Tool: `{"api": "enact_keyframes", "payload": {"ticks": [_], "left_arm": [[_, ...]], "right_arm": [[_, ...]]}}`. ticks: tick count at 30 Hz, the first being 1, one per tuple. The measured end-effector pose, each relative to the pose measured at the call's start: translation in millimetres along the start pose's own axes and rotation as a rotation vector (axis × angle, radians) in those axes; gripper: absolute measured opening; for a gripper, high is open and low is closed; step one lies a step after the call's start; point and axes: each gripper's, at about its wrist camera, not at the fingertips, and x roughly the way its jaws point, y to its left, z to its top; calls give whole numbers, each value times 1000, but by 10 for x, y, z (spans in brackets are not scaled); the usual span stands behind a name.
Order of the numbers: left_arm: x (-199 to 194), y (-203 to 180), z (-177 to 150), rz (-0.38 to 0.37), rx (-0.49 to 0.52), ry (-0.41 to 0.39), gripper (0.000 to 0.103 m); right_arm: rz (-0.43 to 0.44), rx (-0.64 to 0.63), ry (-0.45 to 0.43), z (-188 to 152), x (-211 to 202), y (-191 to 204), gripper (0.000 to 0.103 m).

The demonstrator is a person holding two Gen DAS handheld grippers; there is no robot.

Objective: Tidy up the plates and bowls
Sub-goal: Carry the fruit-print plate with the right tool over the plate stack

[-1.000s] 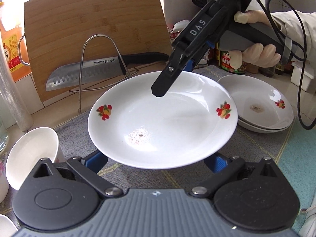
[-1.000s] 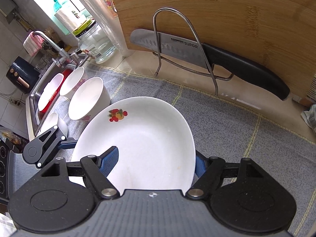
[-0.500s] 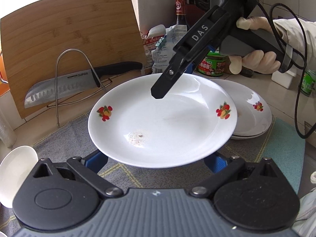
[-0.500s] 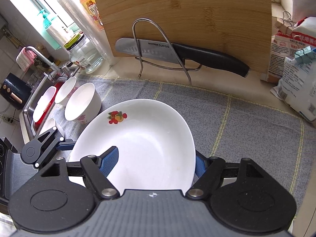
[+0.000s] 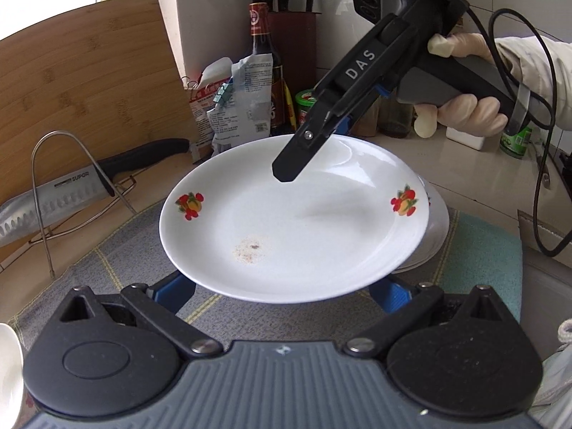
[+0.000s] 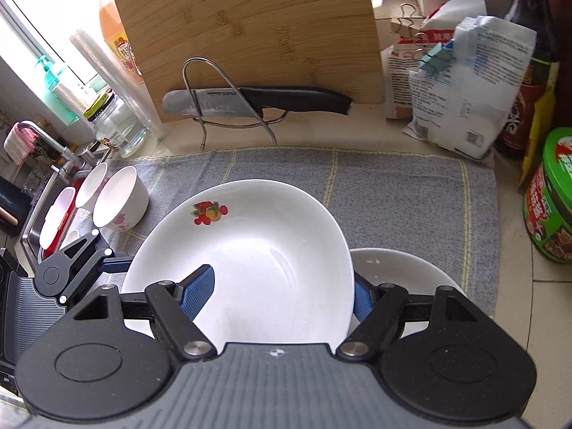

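Plate: a white plate (image 5: pixel 293 221) with small fruit prints on its rim, held level in the air over a grey cloth (image 6: pixel 393 193).
Right gripper: the right gripper (image 5: pixel 307 146) reaches in from the far side of the plate; one black finger lies over the rim and a blue pad (image 6: pixel 198 291) presses the inner face, the other pad (image 6: pixel 361 300) sits on the outside, so it is clamped on the plate.
Left gripper: the left gripper (image 5: pixel 282 291) sits at the near edge; its blue pads (image 5: pixel 173 291) are spread wide, just under the rim (whether they touch it cannot be told).
Stack: more white plates (image 6: pixel 397 268) lie below and just past the right edge of the held plate, to the right of the right gripper.
Bowls: white bowls (image 6: pixel 119 196) stand well off to the left of the right gripper.
Beyond: a knife (image 6: pixel 257 102) on a wire stand before a wooden board (image 6: pixel 250 35).
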Motion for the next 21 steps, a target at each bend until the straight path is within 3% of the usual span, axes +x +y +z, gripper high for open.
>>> {"api": "enact_keyframes", "payload": {"ticks": [21], "left_arm": [[323,-263,110,-128,77,20,102]], "right_arm": [[-85,135,-20,-490,-258,-430,82]]}}
